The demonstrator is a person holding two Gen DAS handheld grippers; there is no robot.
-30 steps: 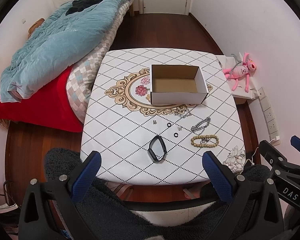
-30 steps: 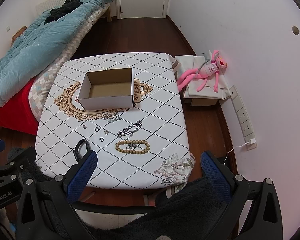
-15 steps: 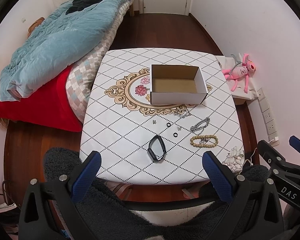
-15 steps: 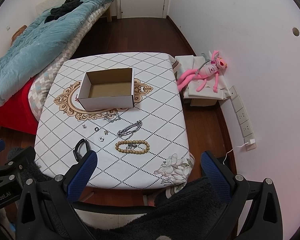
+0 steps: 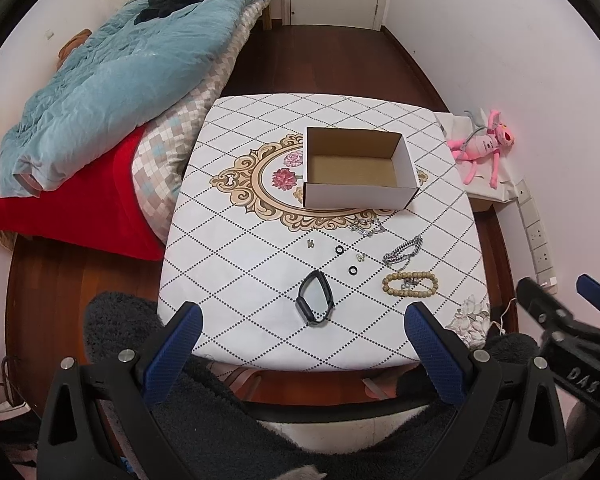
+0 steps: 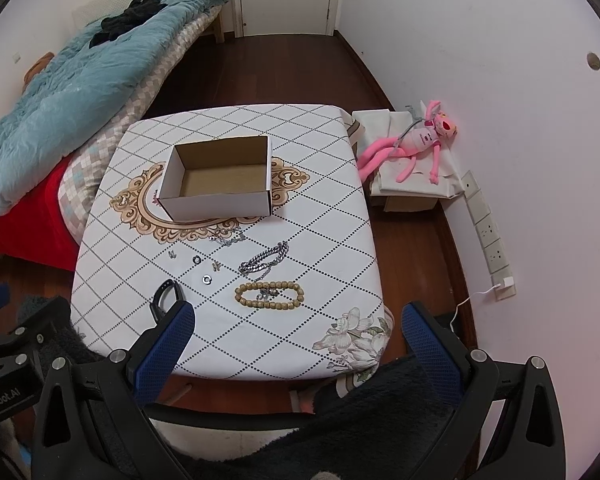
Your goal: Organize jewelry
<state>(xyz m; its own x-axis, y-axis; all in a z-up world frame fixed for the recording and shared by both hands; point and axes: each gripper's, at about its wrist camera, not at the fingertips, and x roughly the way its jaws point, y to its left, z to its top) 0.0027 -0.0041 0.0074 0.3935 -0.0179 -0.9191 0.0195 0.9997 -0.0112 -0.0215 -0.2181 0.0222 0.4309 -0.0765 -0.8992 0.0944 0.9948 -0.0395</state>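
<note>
1. Two grippers hang above the near edge of the worktop, well apart from every piece of jewelry; the left gripper has its jaws spread wide with nothing between them, and the right gripper likewise stands wide and holds nothing
2. An open cardboard box sits near the middle of the worktop, on the gold floral medallion printed on the white diamond-patterned cloth; its brown inside shows no contents
3. Nearer than the box, the jewelry lies loose on the cloth: a thin silver chain just in front of the box, a heavier silver link bracelet to its right, and a wooden bead bracelet nearest the right edge with a small silver piece inside its loop
4. Between these and the left side lie two small dark rings, two tiny silver earrings and a black band bracelet, the last closest to the left gripper
5. In the right wrist view the black band bracelet is partly hidden behind that gripper's left finger
6. A bed with a teal quilt stands left of the worktop, and a pink plush toy lies on a low stand by the wall at right
</note>
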